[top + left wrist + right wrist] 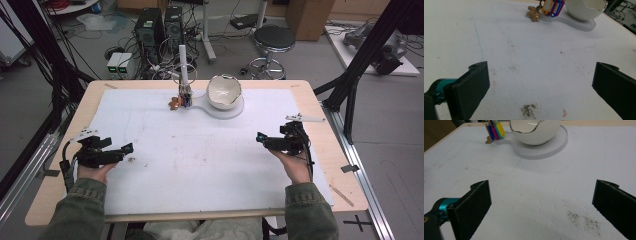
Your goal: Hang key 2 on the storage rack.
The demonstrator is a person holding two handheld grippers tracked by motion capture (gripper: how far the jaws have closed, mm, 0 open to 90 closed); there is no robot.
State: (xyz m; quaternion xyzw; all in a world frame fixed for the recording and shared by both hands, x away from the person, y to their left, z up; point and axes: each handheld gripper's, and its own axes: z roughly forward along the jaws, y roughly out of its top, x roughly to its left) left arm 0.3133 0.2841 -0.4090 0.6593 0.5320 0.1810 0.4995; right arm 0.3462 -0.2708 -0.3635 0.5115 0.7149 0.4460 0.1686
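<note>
Though near tags (pixel 186 100), bowl (pixel 224 91) unobstructed.

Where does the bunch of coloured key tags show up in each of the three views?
High view: bunch of coloured key tags at the table's far centre, left of the white egg-shaped bowl.
Left gripper view: top edge, right of centre.
Right gripper view: top left.
Shared landmark: the bowl, just right of the tags.

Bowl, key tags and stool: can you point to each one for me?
bowl (pixel 224 91): high view, on its white inside wall.
key tags (pixel 495 131): right gripper view, on the pink tag in the bunch.
stool (pixel 274 37): high view, on the middle of its round dark seat.
</note>
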